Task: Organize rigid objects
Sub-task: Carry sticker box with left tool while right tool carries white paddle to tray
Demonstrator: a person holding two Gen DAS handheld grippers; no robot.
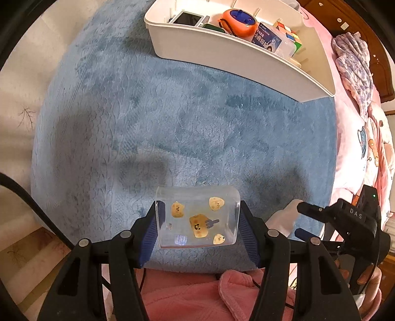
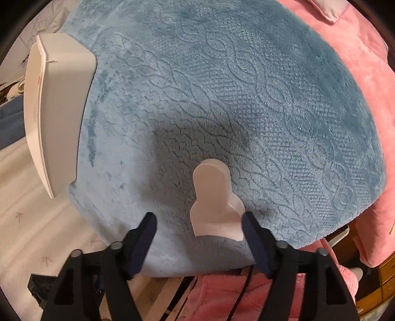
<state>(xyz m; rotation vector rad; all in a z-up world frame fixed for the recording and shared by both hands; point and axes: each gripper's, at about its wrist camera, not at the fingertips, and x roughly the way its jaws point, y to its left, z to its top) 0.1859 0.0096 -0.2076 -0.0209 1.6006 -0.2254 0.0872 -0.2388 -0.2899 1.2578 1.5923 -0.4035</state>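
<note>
A blue plush blanket (image 1: 172,111) covered most of the surface, its cable pattern plain in the right wrist view. At its far edge sat a long white organizer bin (image 1: 237,59), seen from the right wrist only as an end wall at the left. Inside the bin stood a white-framed device with a dark screen (image 1: 188,18), an orange round gadget with a blue top (image 1: 238,21), a clear box with a blue printed label (image 1: 274,40), and a colour cube (image 1: 290,33); the near wall cut off the lower parts of all of them, and the label's print was too small to read.

The left gripper (image 1: 197,219) was clamped on a clear plastic box (image 1: 197,217) decorated with small bear stickers, its blue pads pressing on the box's two side walls. The box sat right at the near edge of the blanket, between the fingers. Whether it rested on the blanket or was lifted just off it, I could not tell.

The right gripper (image 2: 200,237) had its fingers spread apart, holding nothing. A small white scoop-shaped piece (image 2: 213,202) lay on the blanket just ahead of them, its wide end reaching in between the tips and close against the right-hand pad; contact there was unclear. In the left wrist view that white piece was largely hidden behind the gripper bodies.

Pink fleece (image 2: 222,296) filled the lower foreground.
</note>
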